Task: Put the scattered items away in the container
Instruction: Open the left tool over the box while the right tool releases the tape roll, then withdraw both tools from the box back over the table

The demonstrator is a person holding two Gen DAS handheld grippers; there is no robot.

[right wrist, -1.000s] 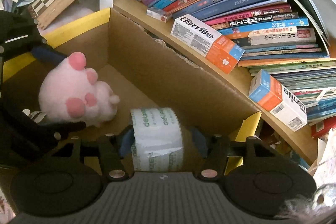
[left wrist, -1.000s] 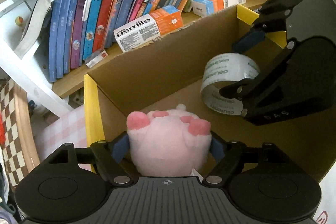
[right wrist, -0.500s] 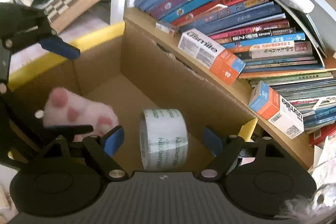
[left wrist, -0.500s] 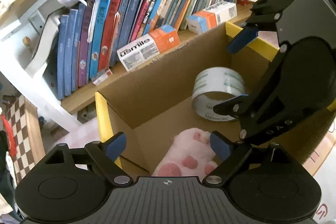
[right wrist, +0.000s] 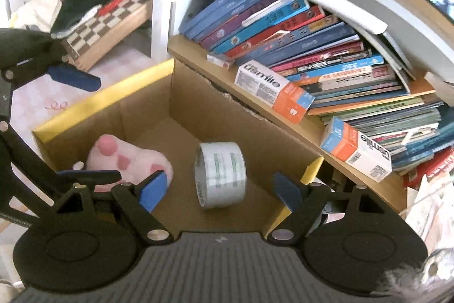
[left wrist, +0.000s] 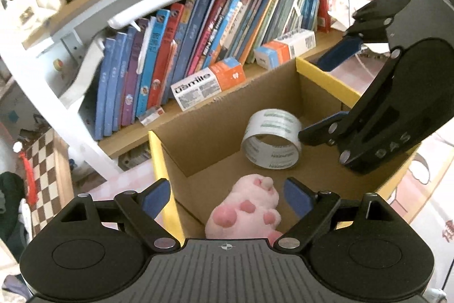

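Drop step done: your left claw (left wrist: 227,196) and right claw (right wrist: 220,188) both gape empty over the cardboard box (left wrist: 215,115) holding plush paw (left wrist: 249,209) and tape roll (right wrist: 220,175); next, go fetch more.

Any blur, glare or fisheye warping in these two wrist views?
Left wrist: top shelf items smeared, window area at upper right washed out, bookshelf bowed; tape roll sharp. Right wrist: upper right corner blurred, shelf board curved, cardboard box crisp.

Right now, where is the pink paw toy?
The pink paw toy lies on the floor of the cardboard box, in its left corner, with the tape roll to its right.
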